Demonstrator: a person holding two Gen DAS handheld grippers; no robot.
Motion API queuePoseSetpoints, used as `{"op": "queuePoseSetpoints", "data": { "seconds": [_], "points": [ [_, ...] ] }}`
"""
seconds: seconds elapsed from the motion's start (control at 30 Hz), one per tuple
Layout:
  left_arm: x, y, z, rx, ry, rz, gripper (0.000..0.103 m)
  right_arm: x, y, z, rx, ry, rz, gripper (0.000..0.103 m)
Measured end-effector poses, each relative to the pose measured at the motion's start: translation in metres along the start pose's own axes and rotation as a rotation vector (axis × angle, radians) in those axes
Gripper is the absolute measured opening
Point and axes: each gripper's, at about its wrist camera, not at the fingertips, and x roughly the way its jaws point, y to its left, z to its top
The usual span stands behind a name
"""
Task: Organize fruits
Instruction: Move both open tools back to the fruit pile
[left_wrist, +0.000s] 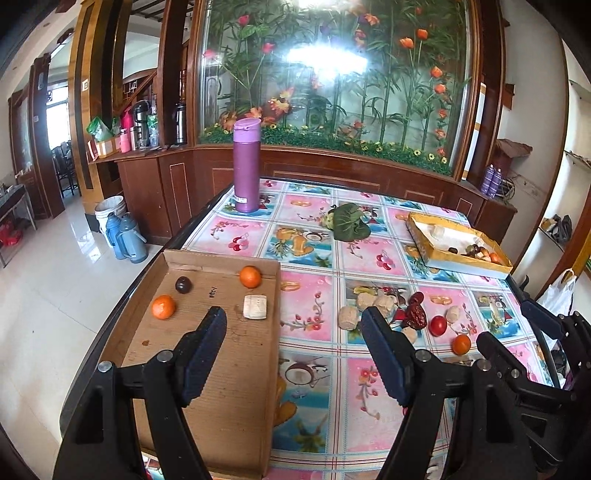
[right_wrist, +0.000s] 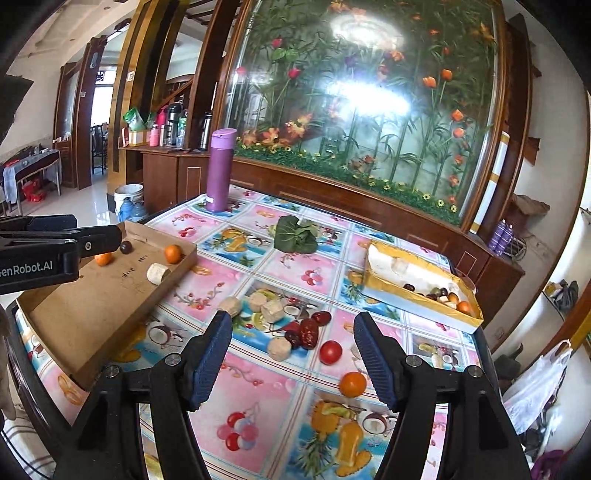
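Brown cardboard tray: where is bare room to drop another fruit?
Brown cardboard tray: its near half is bare, below the two orange tangerines, dark plum and pale biscuit block. Crowded: the loose pile around the red dates.

Cardboard tray (right_wrist: 92, 306) left, loose fruit pile (right_wrist: 295, 328) mid-table, box (right_wrist: 424, 295) right, bottle (right_wrist: 220, 171) behind.

Matt brown cardboard tray (left_wrist: 207, 369) on a glossy plastic tablecloth (left_wrist: 332, 387); wooden cabinet (left_wrist: 332, 166) looks polished.
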Motion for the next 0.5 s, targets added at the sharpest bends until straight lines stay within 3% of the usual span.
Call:
{"op": "queuePoseSetpoints", "data": {
  "seconds": [0.3,0.4,0.5],
  "points": [
    [0.019,-0.014,0.001,0.022,0.047,-0.017,0.075,0.007,-0.021,-0.007,0.002,0.012,-0.035,0.074],
    [0.034,-0.020,0.000,0.040,0.077,-0.024,0.075,0.021,-0.054,-0.013,0.053,0.046,-0.051,0.074],
    [0.054,-0.029,-0.004,0.058,0.119,-0.044,0.075,0.049,-0.110,-0.029,0.200,0.144,-0.031,0.074]
  ]
}}
